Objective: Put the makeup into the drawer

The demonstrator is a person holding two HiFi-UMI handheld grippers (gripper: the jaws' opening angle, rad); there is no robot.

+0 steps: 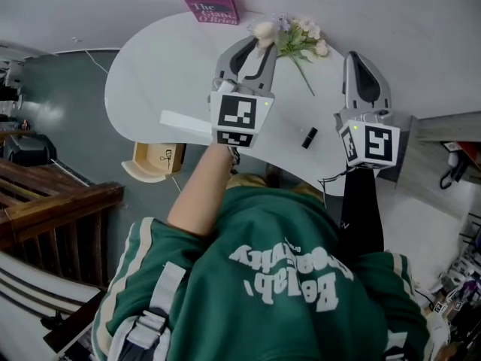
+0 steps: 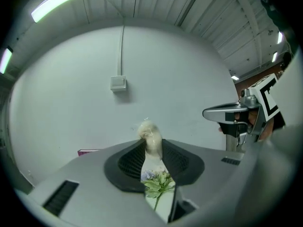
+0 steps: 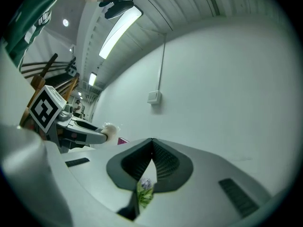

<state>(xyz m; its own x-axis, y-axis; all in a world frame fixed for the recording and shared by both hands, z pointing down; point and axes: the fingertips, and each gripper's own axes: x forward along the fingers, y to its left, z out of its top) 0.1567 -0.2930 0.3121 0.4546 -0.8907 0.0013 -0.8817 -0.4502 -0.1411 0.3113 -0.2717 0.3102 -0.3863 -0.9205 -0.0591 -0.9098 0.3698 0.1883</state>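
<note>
My left gripper is held level above the white table, shut on a cream makeup puff. In the left gripper view the puff sticks up from between the pads, and the right gripper view shows it at the left. A small black makeup tube lies on the table between the two grippers. My right gripper is held level to the right, its tips meeting with nothing between them. Below the table's left edge is a wooden open box, apparently the pulled-out drawer.
A pink book lies at the table's far edge. A sprig of flowers lies just beyond the grippers. A white wall with a switch box stands behind the table. Wooden furniture is on the floor at the left.
</note>
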